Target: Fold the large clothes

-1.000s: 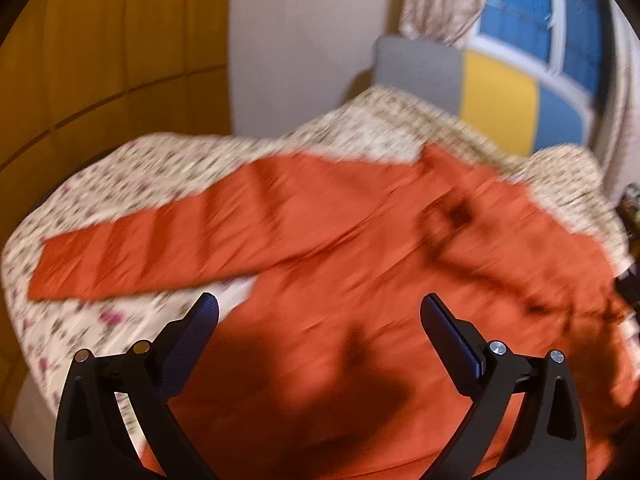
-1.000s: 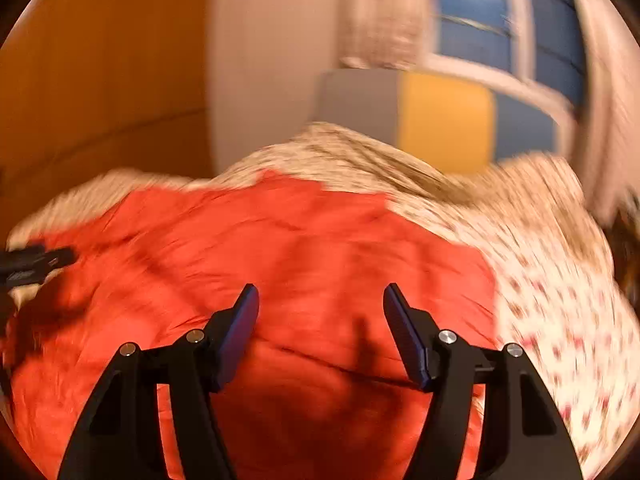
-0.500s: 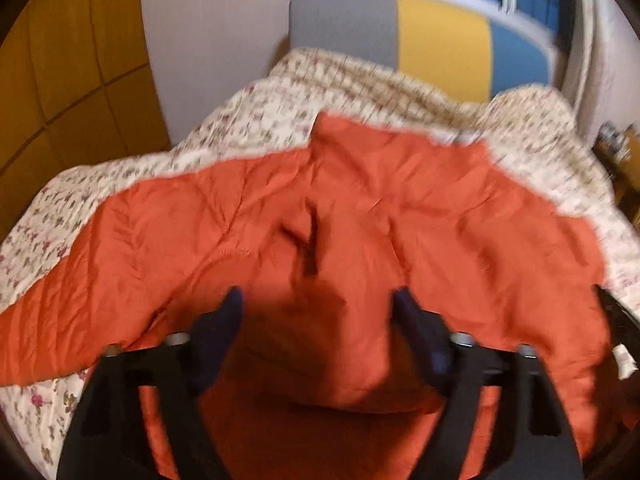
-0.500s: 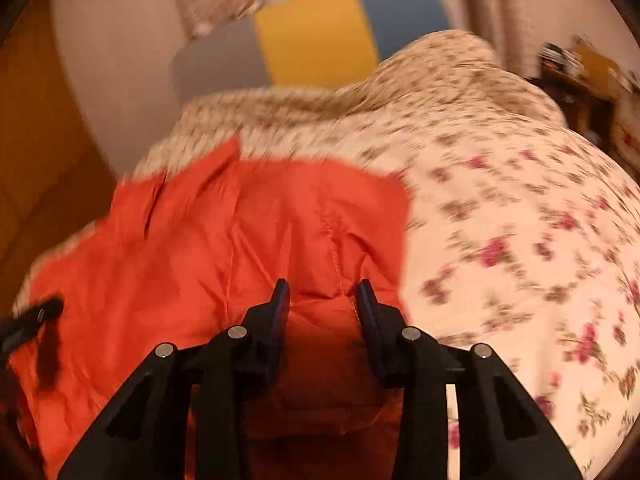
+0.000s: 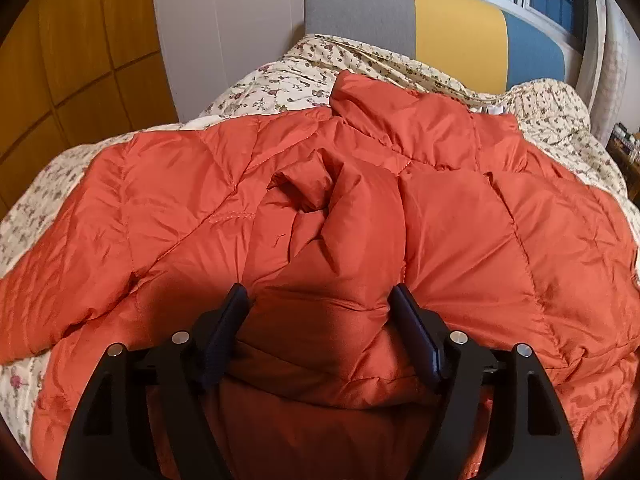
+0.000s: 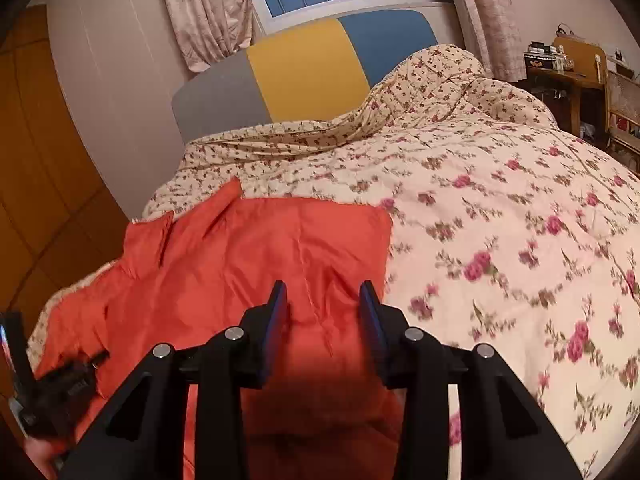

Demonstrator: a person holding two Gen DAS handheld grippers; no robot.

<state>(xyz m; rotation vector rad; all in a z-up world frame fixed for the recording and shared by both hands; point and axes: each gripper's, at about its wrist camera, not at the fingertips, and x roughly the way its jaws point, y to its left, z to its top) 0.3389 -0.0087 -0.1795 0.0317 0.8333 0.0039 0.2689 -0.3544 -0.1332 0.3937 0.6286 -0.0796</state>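
Observation:
An orange puffer jacket (image 5: 460, 240) lies spread on the bed, collar toward the headboard and one sleeve stretching left. My left gripper (image 5: 320, 296) has a thick bunched fold of the jacket between its pads; the fabric bulges against both, and the jaws are opening slightly. In the right wrist view the jacket (image 6: 260, 248) ends at a straight edge on the right. My right gripper (image 6: 322, 292) is narrowed on fabric near that edge, which fills the gap between its pads. The left gripper (image 6: 52, 380) shows dark at the lower left.
A floral quilt (image 6: 500, 220) covers the bed and humps up at the far right. Behind it stand a grey, yellow and blue headboard (image 6: 300, 72), a curtained window and a wooden wardrobe (image 5: 80, 40). A cluttered wooden desk (image 6: 568, 76) stands at the right.
Both grippers have come down onto the jacket and narrowed from wide open onto folds of it. The left view has swung from the sleeve toward the collar; the right has rolled.

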